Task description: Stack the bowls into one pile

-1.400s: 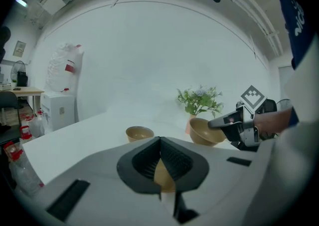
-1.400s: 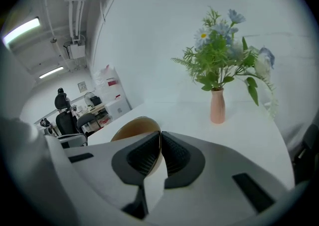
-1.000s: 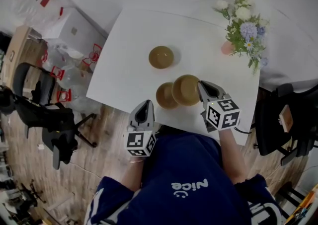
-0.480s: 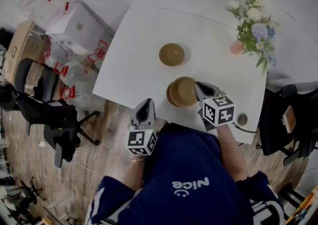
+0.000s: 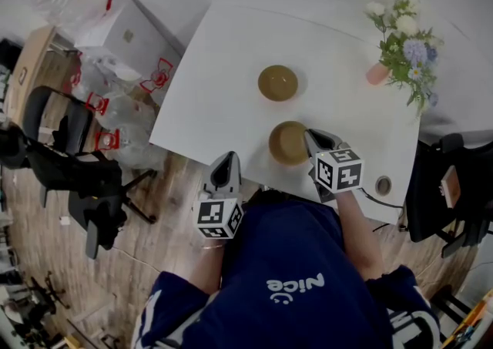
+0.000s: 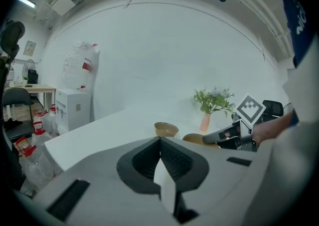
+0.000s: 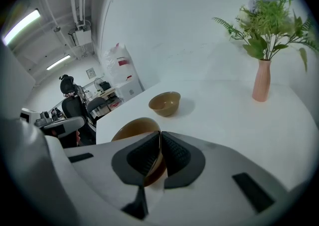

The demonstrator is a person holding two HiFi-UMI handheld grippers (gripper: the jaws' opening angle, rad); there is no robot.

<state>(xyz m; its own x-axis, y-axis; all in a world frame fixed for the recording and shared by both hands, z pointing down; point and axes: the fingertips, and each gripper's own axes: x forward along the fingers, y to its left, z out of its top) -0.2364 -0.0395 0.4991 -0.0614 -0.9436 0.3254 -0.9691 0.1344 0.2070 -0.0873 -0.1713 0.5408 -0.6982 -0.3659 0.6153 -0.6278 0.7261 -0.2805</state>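
My right gripper [image 5: 310, 137] is shut on the near rim of a brown bowl [image 5: 289, 142] close to the white table's [image 5: 223, 70] front edge. This bowl covers a second brown bowl, which is hidden beneath it. In the right gripper view the thin rim of the held bowl [image 7: 130, 129] runs between the pads [image 7: 175, 153]. Another brown bowl [image 5: 277, 82] stands alone farther back; the same bowl [image 7: 165, 103] shows upright beyond the held one. My left gripper [image 5: 224, 167] hangs shut and empty, off the table's front edge, left of the bowls.
A pink vase of flowers [image 5: 402, 45] stands at the table's back right. A small round object [image 5: 383, 185] lies near the front right corner. Black office chairs [image 5: 73, 166] and white boxes and bags [image 5: 115, 31] crowd the floor at left; another chair [image 5: 451, 201] is at right.
My right gripper carried its bowl left and down over the neighbouring bowl, which showed beside it before and is now covered. The left gripper stays shut.
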